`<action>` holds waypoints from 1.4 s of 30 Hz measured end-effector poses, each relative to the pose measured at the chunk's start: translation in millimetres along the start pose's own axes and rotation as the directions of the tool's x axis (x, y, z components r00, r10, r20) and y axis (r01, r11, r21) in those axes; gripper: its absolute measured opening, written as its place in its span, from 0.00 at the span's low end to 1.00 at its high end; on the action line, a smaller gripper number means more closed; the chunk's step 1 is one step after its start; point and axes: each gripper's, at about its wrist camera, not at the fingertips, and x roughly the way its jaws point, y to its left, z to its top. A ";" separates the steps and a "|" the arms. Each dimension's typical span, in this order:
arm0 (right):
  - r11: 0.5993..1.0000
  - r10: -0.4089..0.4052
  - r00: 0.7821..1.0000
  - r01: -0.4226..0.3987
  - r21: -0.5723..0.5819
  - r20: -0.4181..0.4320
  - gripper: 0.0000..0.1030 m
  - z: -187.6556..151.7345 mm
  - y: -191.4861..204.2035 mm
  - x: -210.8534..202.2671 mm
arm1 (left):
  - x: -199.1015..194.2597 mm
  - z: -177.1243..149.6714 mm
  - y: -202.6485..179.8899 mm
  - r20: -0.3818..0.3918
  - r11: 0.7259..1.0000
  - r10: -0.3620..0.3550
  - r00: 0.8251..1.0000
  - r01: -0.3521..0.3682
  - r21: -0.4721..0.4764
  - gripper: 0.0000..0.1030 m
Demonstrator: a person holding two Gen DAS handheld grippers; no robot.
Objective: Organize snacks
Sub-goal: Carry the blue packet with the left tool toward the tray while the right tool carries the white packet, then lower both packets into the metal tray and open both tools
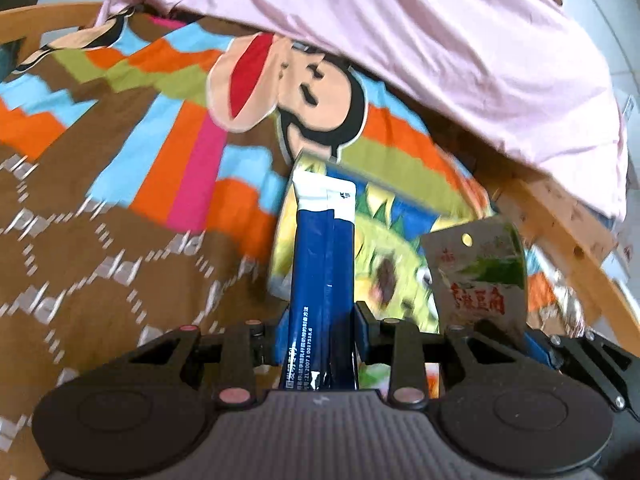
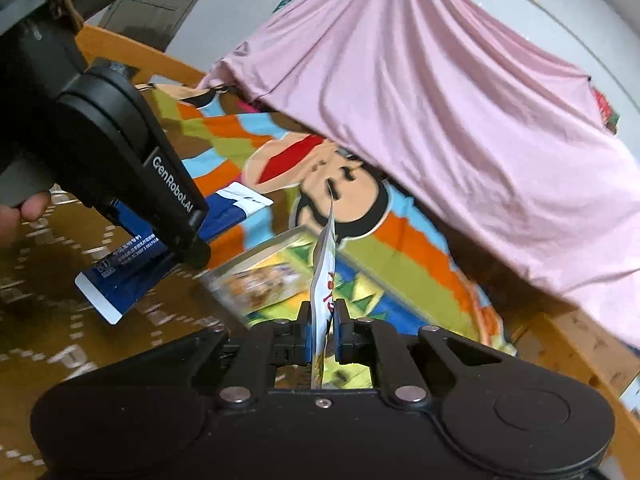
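Note:
My left gripper (image 1: pixel 320 320) is shut on a long dark blue snack packet (image 1: pixel 322 264) with a white end, held above the bed. The packet also shows in the right wrist view (image 2: pixel 128 268), clamped in the left gripper (image 2: pixel 192 240). My right gripper (image 2: pixel 323 330) is shut on a thin silver snack packet with red characters (image 2: pixel 325 276), seen edge-on. In the left wrist view that silver packet (image 1: pixel 480 276) stands to the right. A yellow and green cartoon snack bag (image 1: pixel 384 256) lies on the bed below both grippers; it also shows in the right wrist view (image 2: pixel 264 276).
A colourful cartoon bedsheet (image 1: pixel 168 152) covers the bed. A pink cloth (image 1: pixel 440 40) is draped over the far side. A wooden bed frame (image 1: pixel 560 232) runs along the right edge. A brown patterned blanket (image 1: pixel 80 280) lies at the left.

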 end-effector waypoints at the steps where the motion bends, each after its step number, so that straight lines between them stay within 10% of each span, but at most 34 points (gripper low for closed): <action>1: 1.000 -0.008 1.000 0.008 0.013 0.000 0.09 -0.2 -8.2 6.4 | 6.4 6.5 -3.2 0.009 1.000 -0.009 1.000 0.009 0.001 0.34; 9: 0.974 -0.039 0.999 0.036 0.224 0.012 0.09 -6.3 -78.0 72.2 | 74.7 39.6 -27.5 -0.004 0.998 -0.067 0.998 0.067 0.018 0.34; 17: 0.858 0.058 0.997 -0.024 0.513 -0.050 0.09 -40.5 -130.8 139.2 | 146.9 45.5 -55.6 -0.042 0.996 -0.081 0.996 0.083 0.027 0.34; 33: 0.817 0.150 0.949 0.038 0.576 -0.276 0.20 -85.1 -141.6 168.7 | 210.9 18.8 -107.3 -0.147 0.978 0.068 0.987 -0.037 0.206 0.37; 42: 0.789 0.207 0.923 0.039 0.613 -0.324 0.72 -93.8 -158.4 165.5 | 206.1 18.6 -104.9 -0.192 0.973 0.167 0.967 -0.130 0.190 0.68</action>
